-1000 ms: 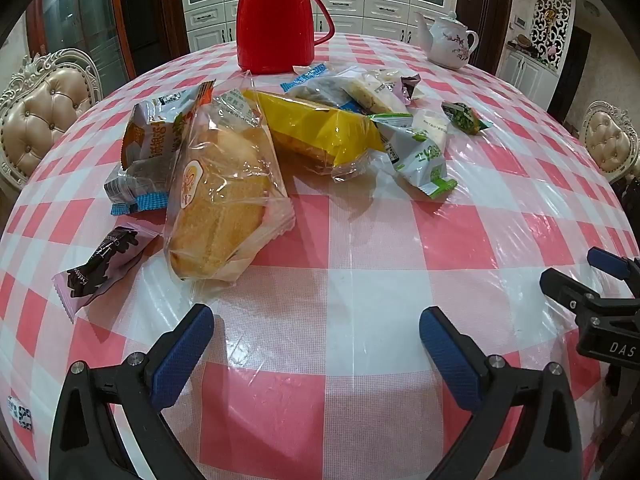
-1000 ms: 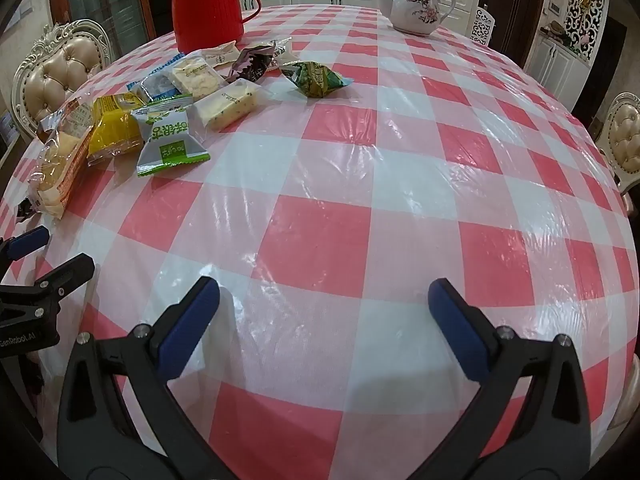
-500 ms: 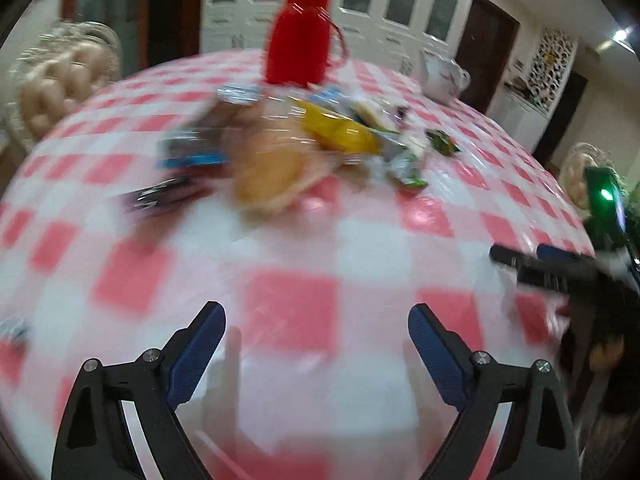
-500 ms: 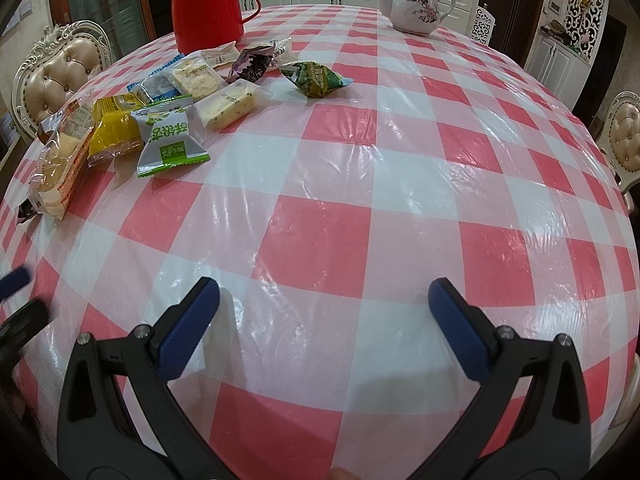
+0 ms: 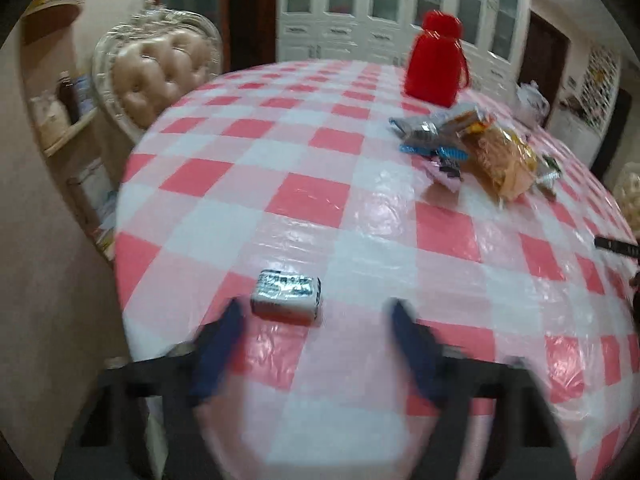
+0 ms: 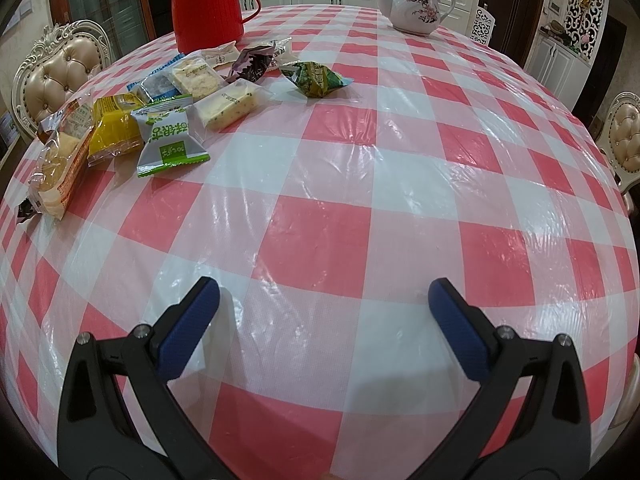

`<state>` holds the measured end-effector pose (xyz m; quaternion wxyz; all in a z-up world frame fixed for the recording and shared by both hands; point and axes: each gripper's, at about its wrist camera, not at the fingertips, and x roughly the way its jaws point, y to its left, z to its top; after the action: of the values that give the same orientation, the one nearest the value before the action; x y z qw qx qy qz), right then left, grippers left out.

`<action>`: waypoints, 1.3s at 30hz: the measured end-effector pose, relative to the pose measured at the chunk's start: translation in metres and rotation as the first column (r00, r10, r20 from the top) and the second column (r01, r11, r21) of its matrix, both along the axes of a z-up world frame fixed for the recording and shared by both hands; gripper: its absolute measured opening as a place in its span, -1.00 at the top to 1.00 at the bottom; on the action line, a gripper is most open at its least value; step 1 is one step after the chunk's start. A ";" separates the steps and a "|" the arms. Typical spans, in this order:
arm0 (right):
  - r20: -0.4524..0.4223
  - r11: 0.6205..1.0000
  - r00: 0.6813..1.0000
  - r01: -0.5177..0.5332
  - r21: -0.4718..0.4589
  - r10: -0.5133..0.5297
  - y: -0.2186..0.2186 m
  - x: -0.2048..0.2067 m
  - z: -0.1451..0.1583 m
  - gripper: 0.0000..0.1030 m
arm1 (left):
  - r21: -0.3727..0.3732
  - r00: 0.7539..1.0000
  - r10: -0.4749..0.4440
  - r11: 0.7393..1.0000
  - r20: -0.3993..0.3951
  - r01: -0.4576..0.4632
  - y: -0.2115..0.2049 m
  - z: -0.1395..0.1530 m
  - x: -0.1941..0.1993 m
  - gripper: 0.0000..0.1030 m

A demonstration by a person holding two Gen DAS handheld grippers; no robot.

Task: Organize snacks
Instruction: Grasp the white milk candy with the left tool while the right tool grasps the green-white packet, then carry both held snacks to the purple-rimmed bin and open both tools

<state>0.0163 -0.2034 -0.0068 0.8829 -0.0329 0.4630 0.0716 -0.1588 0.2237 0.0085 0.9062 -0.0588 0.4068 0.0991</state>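
Note:
A small silver-and-white wrapped snack (image 5: 286,297) lies alone near the table's left edge, just ahead of my open, blurred left gripper (image 5: 316,322). The snack pile (image 5: 476,148) lies far right in the left wrist view. In the right wrist view the pile holds a bread bag (image 6: 56,168), a yellow pack (image 6: 116,128), a green-and-white pack (image 6: 168,140), a pale cracker pack (image 6: 226,104) and a green pack (image 6: 314,78). My right gripper (image 6: 324,312) is open and empty above bare tablecloth.
A red thermos (image 6: 206,4) and a white teapot (image 6: 416,6) stand at the table's far side. Padded chairs stand at the left (image 5: 160,68) and right (image 6: 628,140). The round table's edge (image 5: 120,240) is close on the left.
My left gripper has swung left and back, away from the snack pile, and now faces the lone silver snack near the table's edge. The right gripper has not moved.

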 end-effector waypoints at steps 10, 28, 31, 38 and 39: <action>0.000 1.000 1.000 0.000 0.000 0.000 0.000 0.000 0.000 -1.00 | 0.001 0.987 -0.161 0.987 0.014 0.161 -0.048 0.003 0.026 0.32; 0.090 0.961 0.966 -0.252 0.113 0.243 0.065 0.039 0.012 -0.75 | -0.078 0.919 -0.394 0.917 -0.028 0.391 -0.169 0.004 0.095 0.31; 0.052 0.948 0.962 -0.274 0.162 0.269 0.091 0.063 0.008 -0.60 | -0.099 0.923 -0.383 0.920 -0.023 0.379 -0.165 0.003 0.095 0.30; 0.080 0.961 0.965 -0.258 0.105 0.250 0.112 0.068 0.007 0.01 | -0.138 0.933 -0.359 0.925 -0.011 0.355 -0.155 0.003 0.099 0.27; 0.089 0.960 0.965 -0.256 0.117 0.247 0.110 0.062 0.009 0.04 | -0.141 0.936 -0.351 0.928 -0.009 0.346 -0.152 0.003 0.099 0.22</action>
<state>0.0787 -0.0938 0.0023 0.8833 -0.0378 0.4169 0.2113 -0.0600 0.0715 0.0112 0.8961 -0.0463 0.4320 -0.0906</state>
